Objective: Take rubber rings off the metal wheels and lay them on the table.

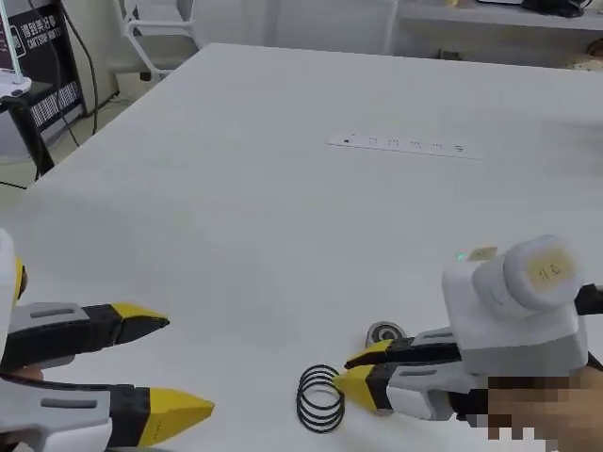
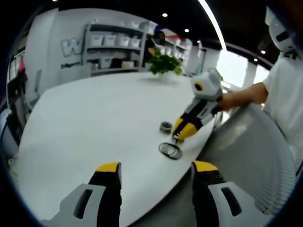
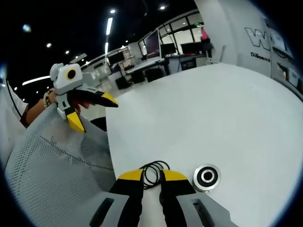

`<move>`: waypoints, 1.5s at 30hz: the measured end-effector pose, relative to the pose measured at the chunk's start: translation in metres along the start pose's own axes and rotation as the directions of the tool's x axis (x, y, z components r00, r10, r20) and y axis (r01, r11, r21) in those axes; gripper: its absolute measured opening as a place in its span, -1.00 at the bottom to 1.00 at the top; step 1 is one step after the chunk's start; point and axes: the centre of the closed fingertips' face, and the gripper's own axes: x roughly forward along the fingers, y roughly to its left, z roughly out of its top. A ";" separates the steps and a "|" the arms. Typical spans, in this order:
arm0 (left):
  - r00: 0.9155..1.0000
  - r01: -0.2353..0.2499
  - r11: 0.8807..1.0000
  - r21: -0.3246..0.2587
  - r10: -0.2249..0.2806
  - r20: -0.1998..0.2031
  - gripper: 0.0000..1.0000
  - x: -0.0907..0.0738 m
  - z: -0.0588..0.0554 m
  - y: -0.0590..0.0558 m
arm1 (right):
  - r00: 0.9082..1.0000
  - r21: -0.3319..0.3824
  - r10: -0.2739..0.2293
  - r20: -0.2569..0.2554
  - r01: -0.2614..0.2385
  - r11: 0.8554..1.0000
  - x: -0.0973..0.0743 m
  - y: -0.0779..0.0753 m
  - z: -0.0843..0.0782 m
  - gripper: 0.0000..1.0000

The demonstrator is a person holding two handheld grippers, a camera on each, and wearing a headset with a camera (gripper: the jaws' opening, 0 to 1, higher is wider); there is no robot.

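Head view: we see the white bench spread wide. Our left hand-held gripper hangs over its near edge, jaws wide apart. Our right hand-held gripper has its jaws drawn nearly together, tips right at a loose pile of black rubber rings lying on the bench. A small metal wheel sits just beside them.

I read a large W on the white wall; the smaller line beneath it is blurred (only its first letter, D, comes clear). The black signboard carries a barcode and characters too small to read.
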 end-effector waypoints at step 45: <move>0.999 0.032 0.999 0.011 -0.032 -0.006 0.60 0.003 -0.002 -0.007 | 0.999 -0.298 -0.035 -0.009 0.030 0.954 -0.060 0.032 0.028 0.48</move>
